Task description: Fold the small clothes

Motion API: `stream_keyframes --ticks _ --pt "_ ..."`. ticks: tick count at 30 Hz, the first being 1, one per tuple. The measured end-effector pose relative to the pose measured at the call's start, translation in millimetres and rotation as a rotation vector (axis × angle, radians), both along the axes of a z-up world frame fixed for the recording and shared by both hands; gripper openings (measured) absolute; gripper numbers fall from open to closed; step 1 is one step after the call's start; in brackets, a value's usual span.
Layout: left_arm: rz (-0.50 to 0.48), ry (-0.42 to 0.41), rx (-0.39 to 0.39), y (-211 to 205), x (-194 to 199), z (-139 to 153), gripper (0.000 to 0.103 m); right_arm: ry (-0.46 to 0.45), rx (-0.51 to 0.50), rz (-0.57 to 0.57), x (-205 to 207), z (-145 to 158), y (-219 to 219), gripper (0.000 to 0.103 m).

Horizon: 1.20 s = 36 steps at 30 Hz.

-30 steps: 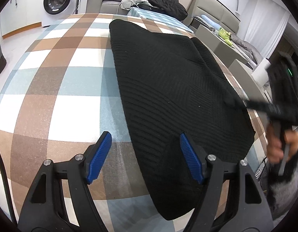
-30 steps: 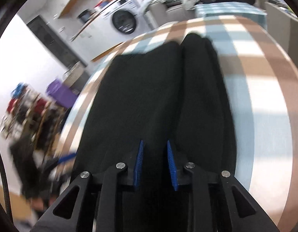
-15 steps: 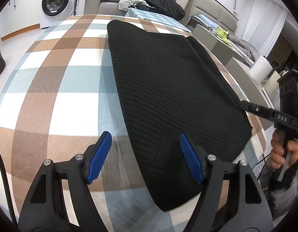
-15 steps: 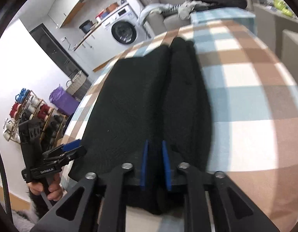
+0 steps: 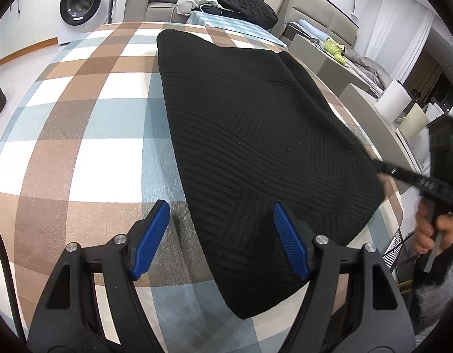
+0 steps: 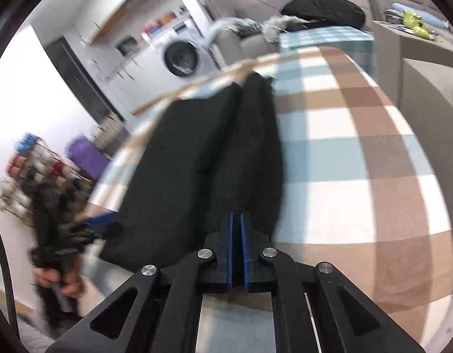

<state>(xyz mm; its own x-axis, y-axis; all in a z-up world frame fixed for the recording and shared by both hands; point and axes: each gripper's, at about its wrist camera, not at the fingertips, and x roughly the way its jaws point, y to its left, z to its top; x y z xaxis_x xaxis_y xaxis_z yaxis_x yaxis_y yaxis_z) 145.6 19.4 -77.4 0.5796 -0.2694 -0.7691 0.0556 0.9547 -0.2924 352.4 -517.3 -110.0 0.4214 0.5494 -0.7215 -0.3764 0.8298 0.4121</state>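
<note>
A black ribbed knit garment (image 5: 256, 135) lies flat on a checked brown, blue and white cloth (image 5: 88, 135). My left gripper (image 5: 223, 235) is open over its near left edge; one blue pad sits over the cloth, the other over the knit. My right gripper (image 6: 236, 247) is shut at the garment's (image 6: 197, 158) near edge, beside a lengthwise fold. Whether cloth is pinched between its pads I cannot tell. In the left wrist view it (image 5: 379, 170) sits at the garment's right edge.
A washing machine (image 5: 79, 3) stands at the back left. A sofa with a dark jacket (image 5: 241, 0) and loose clothes lies behind the table. Grey boxes (image 5: 329, 56) and white rolls (image 5: 391, 103) stand to the right. A shelf of spools (image 6: 23, 176) stands at the left.
My right gripper's pads have closed from a narrow gap to nearly touching at the garment's edge. My left gripper has stayed open in about the same place.
</note>
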Motion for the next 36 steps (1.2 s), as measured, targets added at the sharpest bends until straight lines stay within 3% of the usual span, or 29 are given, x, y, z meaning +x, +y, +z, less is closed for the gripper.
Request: stream_keyframes --ticks 2,4,6,8,9,11,13,14,16,28,36 --pt "0.004 0.001 -0.006 0.5 -0.2 -1.6 0.070 0.038 -0.015 -0.009 2.4 -9.6 -2.9 0.012" --pt "0.006 0.002 -0.013 0.8 0.0 -3.2 0.070 0.037 0.016 -0.032 0.8 -10.7 -9.0 0.036" --pt "-0.001 -0.007 0.003 -0.7 0.9 -2.5 0.068 0.034 0.062 -0.040 -0.3 -9.4 -13.0 0.041" --pt "-0.012 -0.014 0.007 -2.3 2.5 -2.0 0.046 0.036 0.066 -0.048 1.8 -11.5 -11.1 0.041" --pt "-0.017 -0.013 0.011 -3.5 4.0 -2.1 0.043 0.042 0.059 -0.045 3.6 -13.9 -8.2 0.041" --pt "-0.013 -0.025 0.036 -4.4 6.1 -0.4 0.027 0.050 0.031 -0.041 6.7 -21.2 -0.5 0.040" --pt "-0.011 -0.030 0.042 -2.0 9.4 0.7 0.024 0.029 0.012 -0.039 7.4 -22.5 5.8 0.034" --pt "0.000 -0.029 0.034 1.5 11.7 0.6 0.023 0.034 0.011 -0.028 8.1 -23.0 8.3 0.025" --pt "0.012 -0.031 0.029 6.4 17.1 0.4 0.023 0.040 0.010 -0.031 11.9 -23.7 14.5 0.020" --pt "0.082 -0.046 0.111 31.3 82.3 4.4 0.022 0.021 -0.013 -0.049 41.4 -26.2 62.0 0.018" --pt "0.092 -0.052 0.132 30.0 91.5 5.7 0.022 0.008 -0.040 -0.073 49.2 -22.6 68.4 0.018"
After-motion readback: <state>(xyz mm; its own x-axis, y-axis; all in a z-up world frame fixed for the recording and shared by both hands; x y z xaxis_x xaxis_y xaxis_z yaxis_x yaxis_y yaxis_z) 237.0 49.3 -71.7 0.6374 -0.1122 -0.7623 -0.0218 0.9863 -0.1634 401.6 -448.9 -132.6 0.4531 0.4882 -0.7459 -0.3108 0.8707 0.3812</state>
